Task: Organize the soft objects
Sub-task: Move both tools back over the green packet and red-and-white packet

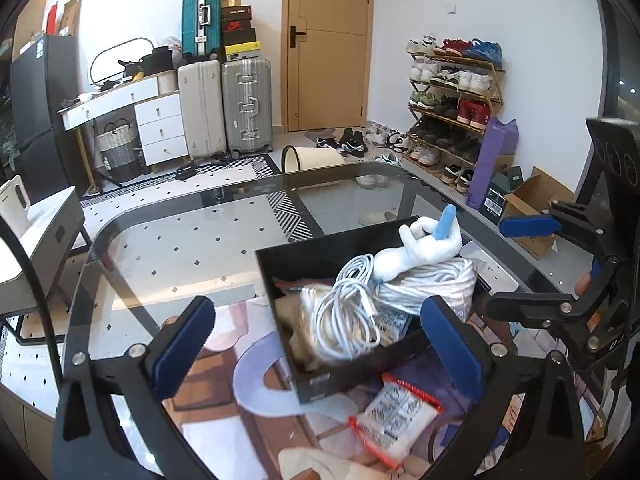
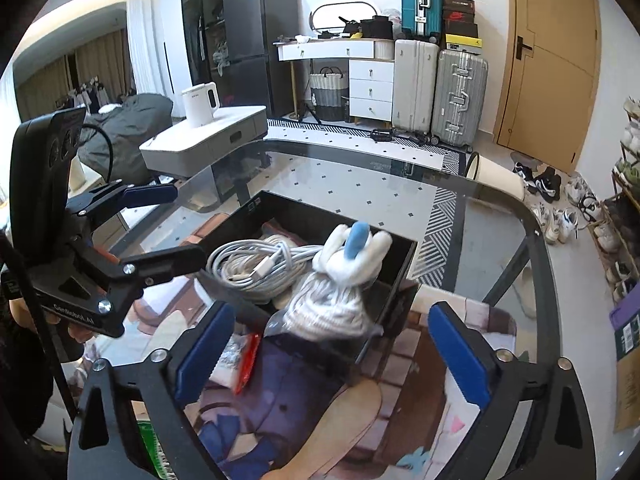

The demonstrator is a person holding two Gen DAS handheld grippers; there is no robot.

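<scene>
We have both grippers hovering over the glass surface (image 1: 168,248) with their jaws spread wide and nothing between them: the left gripper (image 1: 316,344) sits just short of the near wall of the black box (image 1: 280,280), and the right gripper (image 2: 332,352) faces the same box (image 2: 248,216) from the other side. Inside the box we already see the white plush toy (image 1: 424,248) with its blue part sticking up, a coil of white cable (image 1: 348,312) and a bundle of white rope in clear wrap (image 1: 436,280), piled high enough that the toy rises above the rim. Outside the box, on the printed mat (image 1: 224,364), lies the red-edged packet (image 1: 396,420), just beside the near corner of the box and between the left fingers in that view; we judge it the next soft thing to put away. To do this well, we should lower the left jaws over the packet's middle, across its short side, so the crinkly film bunches evenly rather than slipping out. We should close gently, lift clear of the box wall, and set it in the lower gap by the cable, not on top of the toy, which looks ready to topple. The right gripper can stay wide of the box so the two tools do not collide.
</scene>
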